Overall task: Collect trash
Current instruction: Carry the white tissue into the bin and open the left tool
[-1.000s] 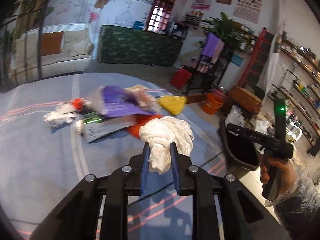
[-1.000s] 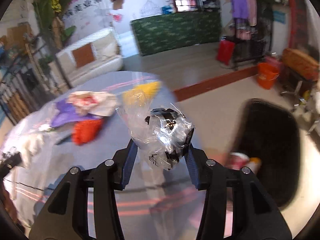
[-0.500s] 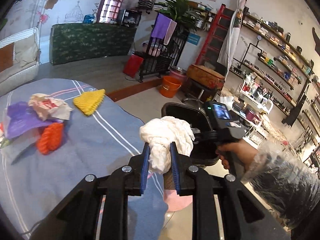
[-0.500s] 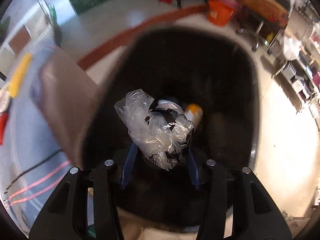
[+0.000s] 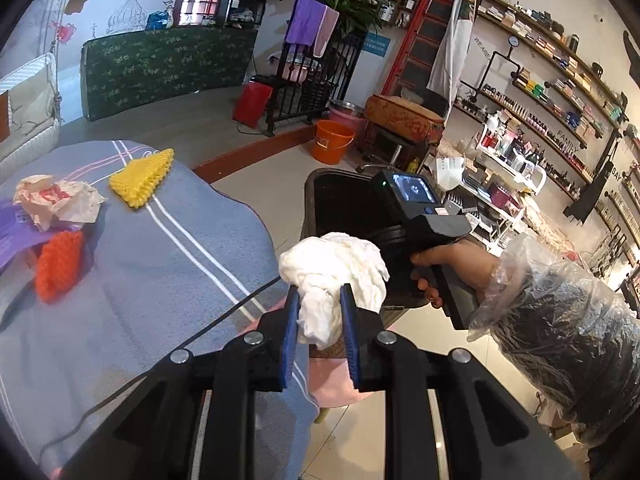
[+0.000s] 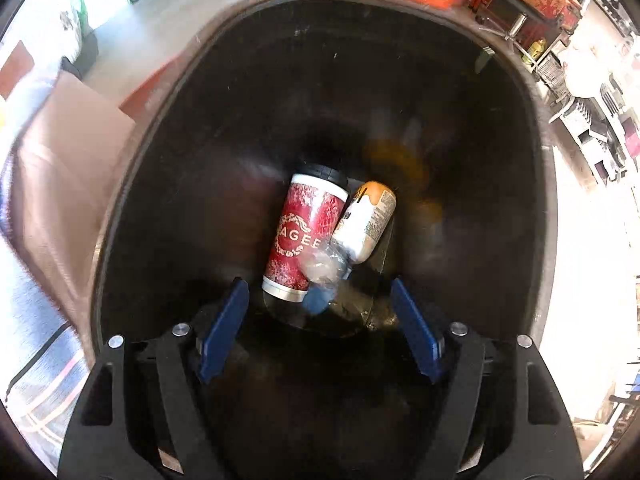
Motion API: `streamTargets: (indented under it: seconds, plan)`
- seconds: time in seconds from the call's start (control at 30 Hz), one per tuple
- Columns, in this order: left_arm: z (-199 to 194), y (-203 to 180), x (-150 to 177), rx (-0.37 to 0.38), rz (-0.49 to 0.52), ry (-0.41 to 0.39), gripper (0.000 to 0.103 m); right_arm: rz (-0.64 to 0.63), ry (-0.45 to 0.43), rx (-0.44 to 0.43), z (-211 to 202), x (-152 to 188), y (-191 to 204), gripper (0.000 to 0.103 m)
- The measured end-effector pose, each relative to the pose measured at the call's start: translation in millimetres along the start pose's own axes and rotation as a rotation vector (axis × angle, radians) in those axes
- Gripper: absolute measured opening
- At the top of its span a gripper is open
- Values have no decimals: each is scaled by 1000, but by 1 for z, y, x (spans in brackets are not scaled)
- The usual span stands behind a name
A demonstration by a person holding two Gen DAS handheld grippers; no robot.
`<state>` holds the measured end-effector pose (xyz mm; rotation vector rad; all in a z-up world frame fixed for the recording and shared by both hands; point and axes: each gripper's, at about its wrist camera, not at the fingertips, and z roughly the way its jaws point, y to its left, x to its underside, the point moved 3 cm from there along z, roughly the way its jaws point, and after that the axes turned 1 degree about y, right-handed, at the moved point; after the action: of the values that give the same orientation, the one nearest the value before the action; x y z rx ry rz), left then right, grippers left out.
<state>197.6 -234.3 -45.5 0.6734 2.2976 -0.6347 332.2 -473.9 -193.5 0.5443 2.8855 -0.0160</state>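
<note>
Plastic (image 6: 326, 268) just left my opening right gripper (image 6: 320, 332) into the bin (image 6: 168, 128); my left gripper (image 5: 320, 330) still pinches tissue (image 5: 336, 268), next to drop.

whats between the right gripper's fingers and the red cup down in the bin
In the right wrist view the right gripper is opening and a blurred clear plastic wad sits in that gap, over the red cup in the bin. Nothing else.

The black trash bin (image 6: 248, 92) gapes wide beneath the right tool (image 6: 320, 316); only a red cup (image 6: 304, 232) and bottle (image 6: 366, 220) lie at its bottom. From the left, the person's right hand (image 5: 452, 264) blocks the rim.
</note>
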Motion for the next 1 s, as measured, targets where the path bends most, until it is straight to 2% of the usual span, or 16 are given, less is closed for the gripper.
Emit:
streamTargets:
  seconds: [0.1,0.2,0.43,0.7,0.9,1.0]
  plan:
    - [13,-4,-5,5,16,27,21,9,-75,-14,-25,10,-5,74]
    - [35,-11,-13,16,32,70,21,4,-187,-26,-62,21,-11,76]
    - [96,-34,-38,24,94,170,21,61,-400,6,-128,64,-48,81]
    - [169,-67,-49,2,219,301,21,138,-500,60,-147,125,-89,82]
    - [217,-64,-43,-11,173,436,21,203,-529,56,-151,161,-101,82]
    - [230,-67,-35,-46,216,466,21,225,-522,59,-147,170,-108,82]
